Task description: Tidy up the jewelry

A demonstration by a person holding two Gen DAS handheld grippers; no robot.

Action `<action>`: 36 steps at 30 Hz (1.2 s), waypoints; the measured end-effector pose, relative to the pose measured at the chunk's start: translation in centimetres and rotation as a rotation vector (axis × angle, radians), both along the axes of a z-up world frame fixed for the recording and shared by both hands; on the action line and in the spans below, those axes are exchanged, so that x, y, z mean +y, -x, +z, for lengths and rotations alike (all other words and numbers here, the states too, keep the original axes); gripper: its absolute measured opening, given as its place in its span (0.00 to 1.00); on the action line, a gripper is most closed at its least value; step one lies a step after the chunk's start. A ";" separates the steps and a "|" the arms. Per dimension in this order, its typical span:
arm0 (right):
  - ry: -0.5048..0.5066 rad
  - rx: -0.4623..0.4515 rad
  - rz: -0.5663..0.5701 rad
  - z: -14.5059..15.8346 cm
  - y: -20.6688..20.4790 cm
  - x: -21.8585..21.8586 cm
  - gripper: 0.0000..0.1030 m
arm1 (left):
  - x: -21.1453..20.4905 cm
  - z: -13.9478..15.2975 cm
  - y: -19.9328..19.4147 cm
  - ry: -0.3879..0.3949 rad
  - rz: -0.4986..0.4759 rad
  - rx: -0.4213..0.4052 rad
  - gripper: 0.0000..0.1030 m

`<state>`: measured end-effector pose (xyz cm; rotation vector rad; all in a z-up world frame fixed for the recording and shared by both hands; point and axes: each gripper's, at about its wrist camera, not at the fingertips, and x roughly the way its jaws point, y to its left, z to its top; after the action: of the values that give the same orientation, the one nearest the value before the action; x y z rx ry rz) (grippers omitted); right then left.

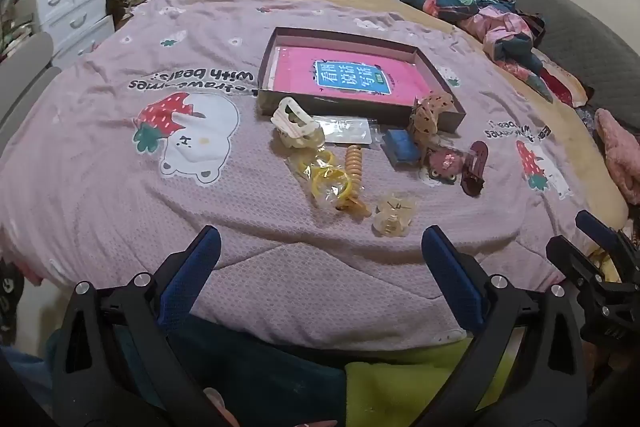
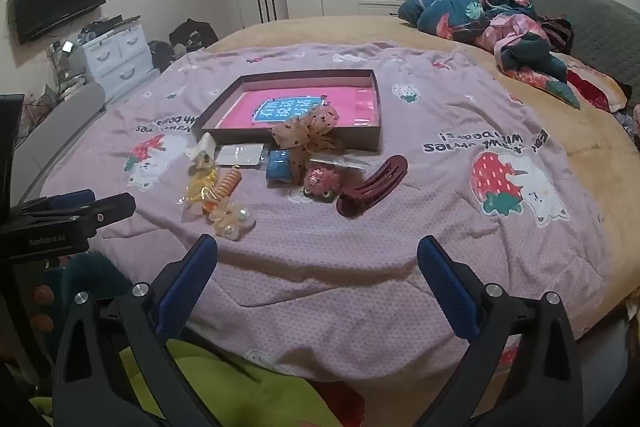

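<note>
Shallow box (image 1: 436,53) sits mid-bed on the blanket (image 1: 248,227), a book (image 1: 348,77) flat inside it. Accessories lie in a cluster just in front of the box. Bow (image 2: 308,137) leans on the box's front wall. Hair claw (image 1: 294,125) at the cluster's left end; coil tie (image 2: 228,183) just in front of it, w/ bagged bangles (image 1: 328,181) beside. Small box (image 2: 279,167) mid-cluster. Long clip (image 2: 374,185) at right end. Quilt heap (image 2: 488,7) far back right.

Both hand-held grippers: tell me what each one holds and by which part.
Nothing is held. The left hand-held gripper and the right hand-held gripper both stand open over the blanket, short of the hair clips and the box.
</note>
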<state>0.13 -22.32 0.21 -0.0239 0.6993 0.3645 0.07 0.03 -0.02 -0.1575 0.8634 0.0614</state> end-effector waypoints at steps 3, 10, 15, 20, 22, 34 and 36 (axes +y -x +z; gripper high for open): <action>0.000 0.013 -0.001 -0.2 0.1 -0.2 0.96 | -0.1 0.0 -0.2 -0.011 -0.003 0.000 0.91; 0.007 0.019 0.005 0.2 0.1 0.1 0.96 | -0.5 0.4 0.1 0.001 -0.003 -0.015 0.91; -0.001 0.015 0.006 0.5 0.1 -0.1 0.96 | -0.3 0.5 0.0 0.017 0.005 -0.020 0.91; 0.007 0.001 0.009 0.4 0.4 0.3 0.96 | -0.4 0.8 -0.1 0.012 0.003 -0.021 0.91; 0.007 0.000 0.009 0.4 0.4 0.3 0.96 | -0.1 0.8 0.2 0.014 -0.003 -0.027 0.91; 0.005 -0.003 0.010 0.3 0.5 0.2 0.96 | 0.4 1.5 0.1 0.018 -0.004 -0.032 0.91; 0.002 -0.007 0.010 0.4 0.6 0.2 0.96 | 0.0 1.0 0.3 0.017 -0.005 -0.036 0.91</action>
<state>-0.42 -22.09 0.58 -0.0309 0.6925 0.3735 -0.25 -0.01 1.03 -0.1716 0.8282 0.0463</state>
